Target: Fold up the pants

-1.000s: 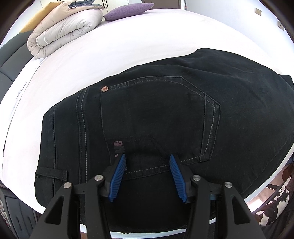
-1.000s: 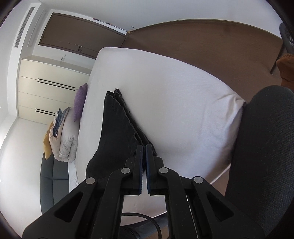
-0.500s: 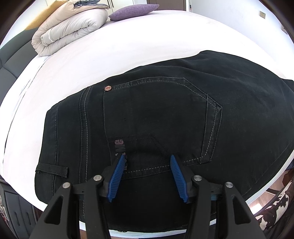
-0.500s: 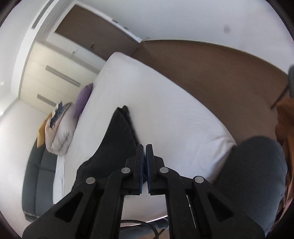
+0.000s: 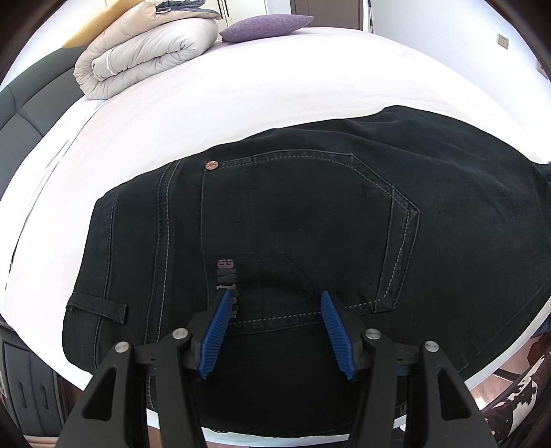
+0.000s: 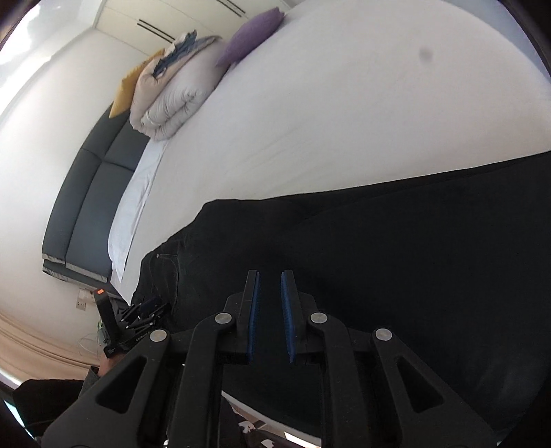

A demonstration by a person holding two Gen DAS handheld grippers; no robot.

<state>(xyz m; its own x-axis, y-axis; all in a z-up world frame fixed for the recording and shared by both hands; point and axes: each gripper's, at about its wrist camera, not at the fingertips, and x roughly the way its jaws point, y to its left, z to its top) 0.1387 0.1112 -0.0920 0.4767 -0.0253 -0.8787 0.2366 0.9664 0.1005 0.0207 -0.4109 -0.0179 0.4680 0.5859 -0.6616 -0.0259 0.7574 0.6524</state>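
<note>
Black jeans (image 5: 310,220) lie flat on the white bed (image 5: 275,86), back pocket up, waistband at the left near the bed's front edge. My left gripper (image 5: 273,303) is open, its blue pads over the lower edge of the back pocket, holding nothing. In the right wrist view the jeans (image 6: 396,248) spread across the lower half of the frame. My right gripper (image 6: 269,289) is open a little above the dark cloth, with nothing between its pads. The left gripper (image 6: 144,310) shows small at the waistband end.
A folded beige duvet (image 5: 144,58) and a purple pillow (image 5: 265,26) lie at the far end of the bed. A dark padded headboard (image 6: 93,193) runs along the left side. The bed's front edge (image 5: 275,441) is just below the jeans.
My right gripper has swung from pointing across the room down over the jeans, and its pads have parted from shut to slightly open. My left gripper has stayed over the pocket, edging back slightly.
</note>
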